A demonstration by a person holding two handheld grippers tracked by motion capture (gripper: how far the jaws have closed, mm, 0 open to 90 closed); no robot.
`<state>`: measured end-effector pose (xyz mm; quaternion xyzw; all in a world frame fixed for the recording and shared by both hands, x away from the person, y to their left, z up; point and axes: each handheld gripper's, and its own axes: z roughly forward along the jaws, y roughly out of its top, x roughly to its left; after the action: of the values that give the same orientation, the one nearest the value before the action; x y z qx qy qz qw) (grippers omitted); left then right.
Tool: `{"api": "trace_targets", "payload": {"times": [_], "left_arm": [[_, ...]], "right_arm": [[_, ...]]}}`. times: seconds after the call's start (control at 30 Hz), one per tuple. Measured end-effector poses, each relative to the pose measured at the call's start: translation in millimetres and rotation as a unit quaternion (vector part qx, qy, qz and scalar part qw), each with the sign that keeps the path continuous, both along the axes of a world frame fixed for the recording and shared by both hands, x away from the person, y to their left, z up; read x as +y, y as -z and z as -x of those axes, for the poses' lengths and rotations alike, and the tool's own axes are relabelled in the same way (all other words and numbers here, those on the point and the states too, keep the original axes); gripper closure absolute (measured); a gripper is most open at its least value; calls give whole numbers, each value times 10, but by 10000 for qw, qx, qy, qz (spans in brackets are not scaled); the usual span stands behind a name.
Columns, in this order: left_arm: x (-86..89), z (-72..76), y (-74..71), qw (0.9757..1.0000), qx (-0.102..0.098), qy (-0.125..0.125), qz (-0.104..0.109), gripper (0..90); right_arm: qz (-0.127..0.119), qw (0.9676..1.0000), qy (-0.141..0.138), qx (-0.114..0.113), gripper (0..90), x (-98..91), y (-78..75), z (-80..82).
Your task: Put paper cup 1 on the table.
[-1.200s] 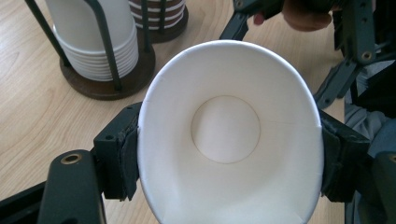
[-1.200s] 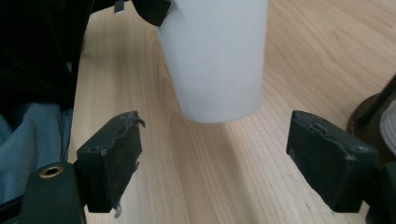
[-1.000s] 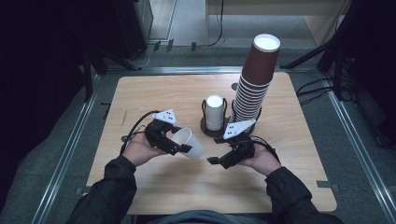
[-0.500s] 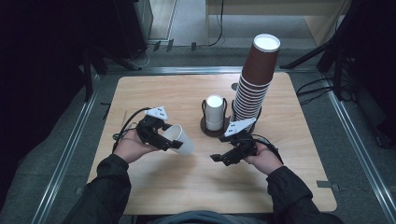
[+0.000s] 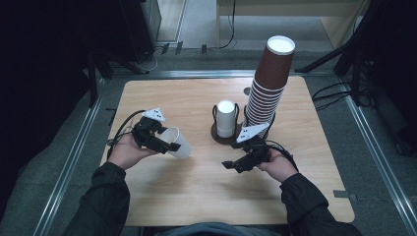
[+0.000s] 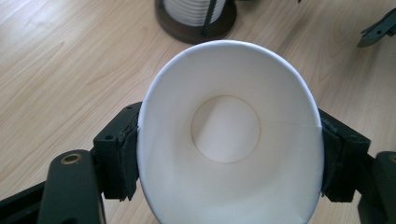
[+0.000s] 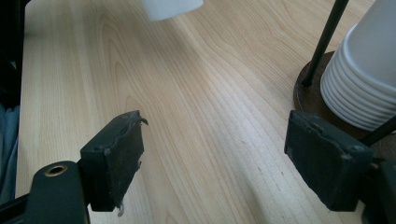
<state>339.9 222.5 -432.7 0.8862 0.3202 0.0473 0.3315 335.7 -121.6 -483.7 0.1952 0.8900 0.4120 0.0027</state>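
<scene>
- While the left claw (image 5: 169, 146) is clamped on a white paper cup (image 5: 178, 142), its two pads press the cup's sides near the rim, squeezing the mouth into an oval; in the left gripper view the cup (image 6: 229, 135) sits between the pads with its open mouth toward the camera and its round bottom farther off.
- Held on its side, the cup sticks out past the left claw's tips, above the bench (image 5: 196, 196).
- Beyond the cup, ahead of the left claw, stands a dark round holder (image 6: 196, 23) with a short stack of white cups (image 5: 226, 118).
- The right claw (image 5: 231, 164) has its jaws wide apart with nothing but bare wood between them; the right gripper view shows both pads (image 7: 116, 154) clear of everything.
- Just beside the right claw, on its right-hand pad's side, is the holder's base with the white stack (image 7: 364, 79).
- Farther off, ahead of the right claw, the held cup's bottom (image 7: 173, 8) is visible.
- Behind the right claw rises a tall stack of brown cups (image 5: 268, 83).
</scene>
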Motion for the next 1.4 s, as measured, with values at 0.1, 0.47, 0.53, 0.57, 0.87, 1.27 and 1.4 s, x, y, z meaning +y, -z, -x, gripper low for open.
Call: {"api": "trace_targets", "payload": {"times": [0.1,0.47,0.53,0.57,0.87,1.27,1.4], "left_arm": [[68,-1,-1,9999,-4,-112,-102,235],[364,-84,32,9985,55,-524,-142,234],[412,-104,37,9983,77,-573,-78,234],[438,-115,36,9982,82,-586,-66,234],[662,-229,73,9956,175,-915,-116,230],[856,-380,199,9870,226,-1458,-637,224],[839,-412,256,9845,236,-1511,-863,214]], "right_arm": [[-17,10000,12,41,202,5,4,-8],[-63,10000,-63,-19,203,10,3,-8],[-55,10000,-69,-29,203,14,9,-7],[-38,10000,-65,-18,204,15,12,-4],[-70,9999,-101,2,206,11,28,35],[-25,10000,10,33,207,-48,50,71],[-25,10000,8,28,208,-53,53,67]]}}
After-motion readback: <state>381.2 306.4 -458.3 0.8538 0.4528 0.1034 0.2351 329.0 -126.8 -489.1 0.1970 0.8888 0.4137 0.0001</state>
